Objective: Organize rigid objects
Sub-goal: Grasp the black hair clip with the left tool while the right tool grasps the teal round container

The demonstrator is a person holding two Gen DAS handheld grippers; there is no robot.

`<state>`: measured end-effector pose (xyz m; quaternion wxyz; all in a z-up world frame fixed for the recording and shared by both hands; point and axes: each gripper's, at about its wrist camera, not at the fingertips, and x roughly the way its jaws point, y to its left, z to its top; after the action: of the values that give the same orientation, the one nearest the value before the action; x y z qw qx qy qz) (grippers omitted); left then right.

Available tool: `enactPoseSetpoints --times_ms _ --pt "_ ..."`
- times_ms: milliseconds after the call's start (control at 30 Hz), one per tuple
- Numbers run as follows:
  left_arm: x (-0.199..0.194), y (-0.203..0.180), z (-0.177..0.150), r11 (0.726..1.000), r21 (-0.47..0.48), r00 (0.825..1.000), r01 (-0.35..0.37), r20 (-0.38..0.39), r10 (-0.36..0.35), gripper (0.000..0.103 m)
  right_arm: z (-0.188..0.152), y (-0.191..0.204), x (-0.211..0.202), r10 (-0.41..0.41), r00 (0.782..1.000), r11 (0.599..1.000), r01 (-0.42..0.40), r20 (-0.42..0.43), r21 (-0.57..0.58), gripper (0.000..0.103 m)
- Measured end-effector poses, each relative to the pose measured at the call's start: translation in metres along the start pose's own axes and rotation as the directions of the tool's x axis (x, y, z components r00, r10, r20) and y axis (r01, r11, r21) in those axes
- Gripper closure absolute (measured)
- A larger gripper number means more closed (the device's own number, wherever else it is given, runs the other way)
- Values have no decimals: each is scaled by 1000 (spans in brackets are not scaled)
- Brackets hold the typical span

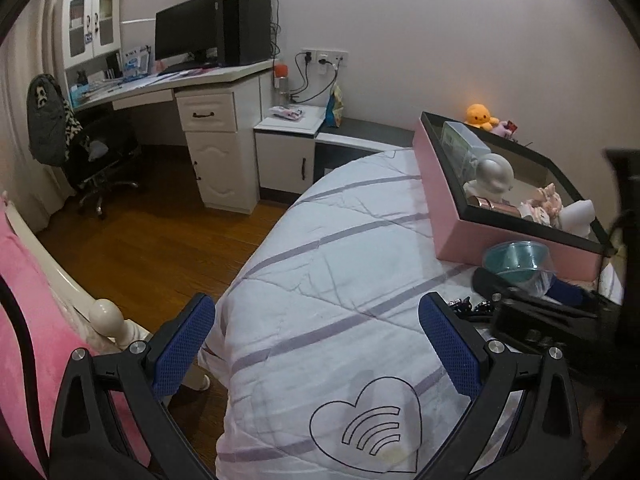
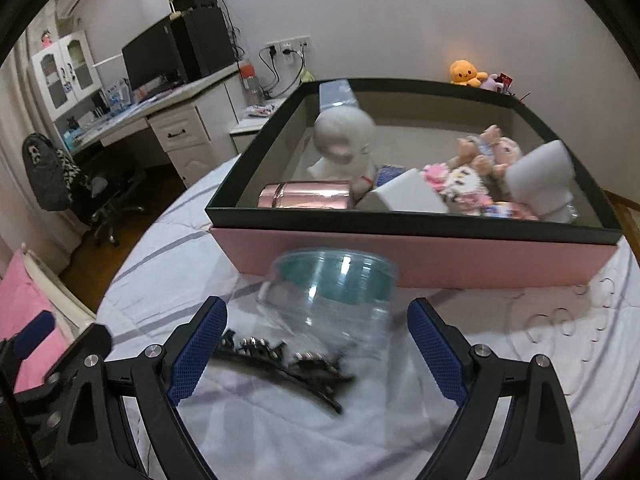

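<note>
Right wrist view | clear plastic jar (image 2: 332, 296), probably light, stiff, slick: to be taken across its sides | right gripper (image 2: 316, 356) jaws wide, empty | left gripper (image 1: 316, 344) likewise.

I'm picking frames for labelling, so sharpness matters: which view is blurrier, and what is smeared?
Right wrist view: motion blur smears the clear jar, the black hair clip and the toys in the pink box. Left wrist view: mostly sharp, with fisheye bending and dark corners; the jar reads cleanly.
</note>
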<state>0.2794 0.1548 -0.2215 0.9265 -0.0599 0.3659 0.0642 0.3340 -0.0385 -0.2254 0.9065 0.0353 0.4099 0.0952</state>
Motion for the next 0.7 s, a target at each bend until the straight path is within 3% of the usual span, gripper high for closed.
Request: enactPoseSetpoints --times_ms 133,200,233,500,633,700 --pt "1 -2 -2 1000 5 1000 30 -3 -30 0 1 -3 13 -25 999 999 26 -35 20 11" --pt "1 -4 -2 999 3 999 46 -8 -46 0 1 -9 15 -25 999 999 27 -46 32 18" --pt "2 -7 -2 999 4 999 52 -11 -52 0 1 -11 13 -27 999 999 28 -39 27 27" --pt "10 -51 -4 978 114 984 173 -59 -167 0 -4 -43 -16 -17 1000 999 17 2 32 27" --pt "28 -75 -4 959 220 982 182 -99 -163 0 -13 -73 -36 -23 1000 999 22 13 38 27" --pt "40 -84 -3 945 241 971 220 -142 -190 0 -18 -87 -44 -20 1000 999 19 15 48 26"
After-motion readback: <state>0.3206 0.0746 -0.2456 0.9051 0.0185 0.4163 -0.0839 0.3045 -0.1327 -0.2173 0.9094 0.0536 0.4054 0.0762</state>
